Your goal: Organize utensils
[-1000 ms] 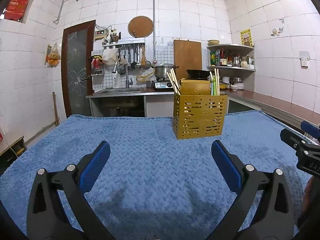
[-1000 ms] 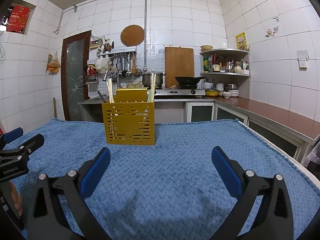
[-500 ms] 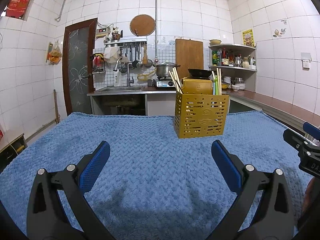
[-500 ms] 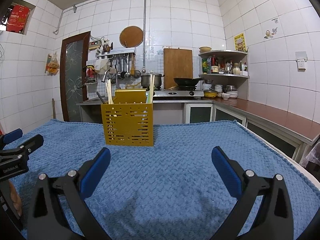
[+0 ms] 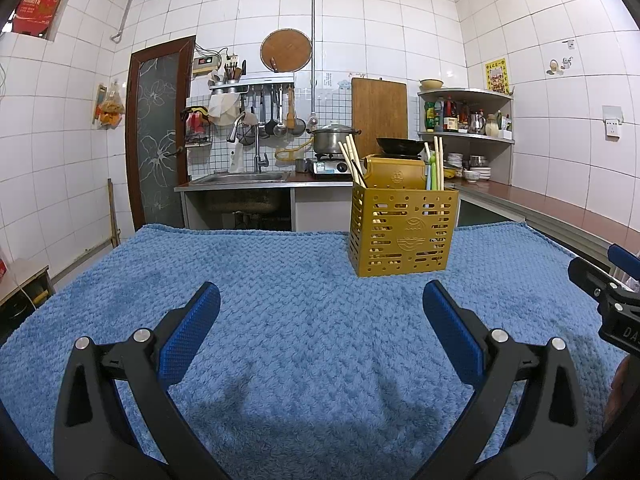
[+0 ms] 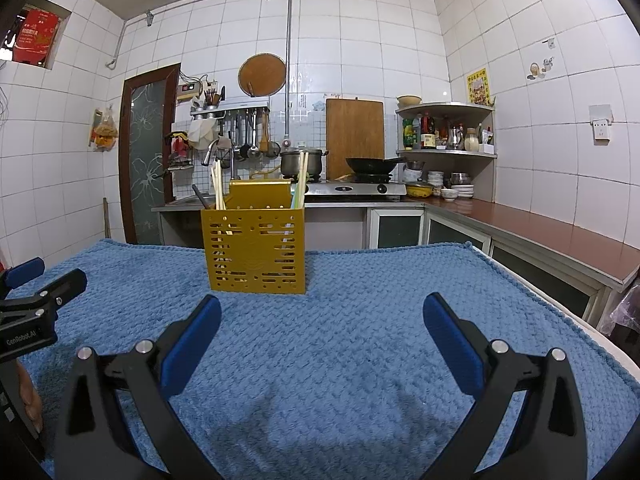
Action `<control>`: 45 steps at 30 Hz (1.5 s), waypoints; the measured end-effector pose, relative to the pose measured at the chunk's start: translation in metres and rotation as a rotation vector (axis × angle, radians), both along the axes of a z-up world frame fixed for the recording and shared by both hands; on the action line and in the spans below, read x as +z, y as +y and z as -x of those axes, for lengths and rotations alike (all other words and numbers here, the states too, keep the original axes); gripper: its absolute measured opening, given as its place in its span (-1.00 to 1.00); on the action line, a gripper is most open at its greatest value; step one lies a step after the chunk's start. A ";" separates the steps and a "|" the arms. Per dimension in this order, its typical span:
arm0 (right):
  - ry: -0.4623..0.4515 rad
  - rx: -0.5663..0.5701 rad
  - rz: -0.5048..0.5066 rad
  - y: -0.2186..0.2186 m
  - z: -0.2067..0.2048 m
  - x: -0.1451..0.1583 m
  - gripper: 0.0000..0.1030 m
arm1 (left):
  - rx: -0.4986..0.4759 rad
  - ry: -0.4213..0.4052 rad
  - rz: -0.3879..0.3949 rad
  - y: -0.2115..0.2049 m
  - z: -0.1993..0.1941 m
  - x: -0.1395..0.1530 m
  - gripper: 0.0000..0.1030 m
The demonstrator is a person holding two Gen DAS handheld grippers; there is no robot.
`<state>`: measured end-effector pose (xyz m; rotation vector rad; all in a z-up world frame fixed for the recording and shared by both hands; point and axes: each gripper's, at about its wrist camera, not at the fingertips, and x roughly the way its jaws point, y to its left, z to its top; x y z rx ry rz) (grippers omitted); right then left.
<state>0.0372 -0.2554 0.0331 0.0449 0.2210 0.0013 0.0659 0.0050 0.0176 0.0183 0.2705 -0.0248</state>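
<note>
A yellow slotted utensil holder (image 5: 403, 232) stands upright on the blue towel (image 5: 280, 304), far right of centre in the left wrist view and left of centre (image 6: 255, 250) in the right wrist view. Wooden chopsticks (image 5: 350, 156) lean out of its left side, and pale chopsticks with a green utensil (image 5: 436, 162) stand in its right side. My left gripper (image 5: 320, 306) hovers open over bare towel, well short of the holder. My right gripper (image 6: 320, 308) is also open with nothing between its fingers. Each gripper shows at the edge of the other's view (image 5: 600, 284) (image 6: 44, 292).
The towel-covered table ends on the right near a brown counter (image 6: 560, 236). Behind the table are a sink (image 5: 240, 178), a stove with a pot (image 5: 332, 140) and a wok (image 6: 372, 164), hanging tools and corner shelves (image 6: 444, 152). A door (image 5: 156, 132) stands at the back left.
Both views have tilted or dropped slightly, so the holder sits a little lower in frame. Both grippers stay open and nothing was grasped.
</note>
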 end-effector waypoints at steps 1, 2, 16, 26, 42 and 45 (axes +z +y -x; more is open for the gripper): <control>-0.001 0.000 0.001 0.000 0.000 0.000 0.91 | 0.000 0.000 0.000 0.000 0.000 0.000 0.90; -0.001 -0.002 0.002 0.000 0.001 0.001 0.91 | 0.000 0.000 0.001 0.000 0.000 0.000 0.90; -0.008 -0.003 0.007 0.000 0.002 0.004 0.91 | 0.000 0.000 0.002 0.000 0.000 0.000 0.90; -0.013 -0.003 0.010 0.001 0.002 0.005 0.91 | 0.002 0.002 0.001 -0.001 0.000 0.000 0.90; -0.013 -0.003 0.010 0.001 0.003 0.004 0.91 | 0.007 0.001 0.003 -0.002 0.000 0.000 0.90; -0.013 -0.003 0.011 0.001 0.002 0.004 0.91 | 0.008 0.002 0.003 -0.002 0.000 0.000 0.90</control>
